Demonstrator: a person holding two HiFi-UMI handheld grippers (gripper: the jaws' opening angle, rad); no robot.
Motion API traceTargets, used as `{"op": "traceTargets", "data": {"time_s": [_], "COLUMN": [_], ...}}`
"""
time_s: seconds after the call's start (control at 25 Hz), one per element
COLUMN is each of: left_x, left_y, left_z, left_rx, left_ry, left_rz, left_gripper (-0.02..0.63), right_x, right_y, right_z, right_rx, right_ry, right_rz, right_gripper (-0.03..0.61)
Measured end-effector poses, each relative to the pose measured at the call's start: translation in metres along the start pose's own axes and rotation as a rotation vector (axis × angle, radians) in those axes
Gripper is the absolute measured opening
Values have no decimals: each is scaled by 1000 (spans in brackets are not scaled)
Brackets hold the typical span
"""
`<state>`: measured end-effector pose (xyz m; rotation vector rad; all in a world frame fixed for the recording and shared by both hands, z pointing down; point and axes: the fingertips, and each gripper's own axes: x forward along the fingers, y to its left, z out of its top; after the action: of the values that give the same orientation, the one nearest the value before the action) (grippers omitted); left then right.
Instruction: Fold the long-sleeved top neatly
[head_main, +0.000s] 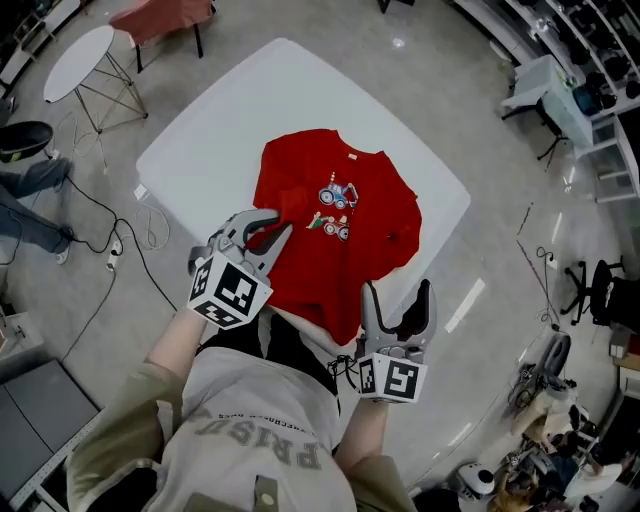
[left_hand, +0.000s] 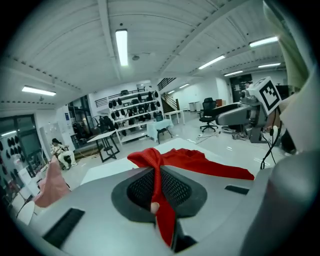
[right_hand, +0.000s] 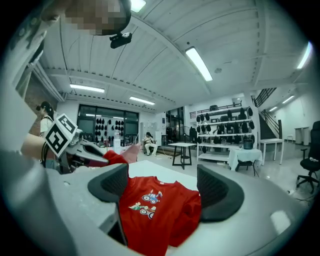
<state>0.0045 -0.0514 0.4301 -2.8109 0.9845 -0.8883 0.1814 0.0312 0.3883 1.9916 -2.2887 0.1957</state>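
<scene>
A red long-sleeved top (head_main: 345, 215) with a small printed picture on its chest lies spread on the white table (head_main: 210, 150). My left gripper (head_main: 268, 234) hangs over the top's left side and is shut on a bunched strip of red fabric (left_hand: 159, 170), which rises from the garment. In the left gripper view this strip runs pinched between the dark pads (left_hand: 177, 187). My right gripper (head_main: 398, 296) stands open at the near hem, jaws wide apart. The top (right_hand: 155, 210) shows beyond and below the right gripper (right_hand: 162, 192), with nothing pressed between its pads.
A small round white table (head_main: 80, 60) and a reddish draped stand (head_main: 165, 15) are off the far left corner. Cables (head_main: 120, 235) trail on the floor at left, near a person's legs (head_main: 30, 190). Shelves and chairs (head_main: 590, 290) line the right side.
</scene>
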Motion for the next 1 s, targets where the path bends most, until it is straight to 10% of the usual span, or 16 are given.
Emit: {"op": "traceTargets", "data": {"time_s": [0.36,0.8,1.0], "left_x": [59,90,55], "left_y": [-121,-168,-145], "left_z": [-51,-112,-111], "left_rx": [68,55,7], "left_ry": [128,221,219], "left_rz": [-172,-240,-157], "left_gripper": [33,36,214], "right_x": [-3,23,30], "right_y": [-14,-1,11], "right_z": [-11,-42,-49], "right_rx": [1,9,-2], "right_ry": [17,58,73], "right_rz": [66,139,168], "right_gripper": [427,426,426]}}
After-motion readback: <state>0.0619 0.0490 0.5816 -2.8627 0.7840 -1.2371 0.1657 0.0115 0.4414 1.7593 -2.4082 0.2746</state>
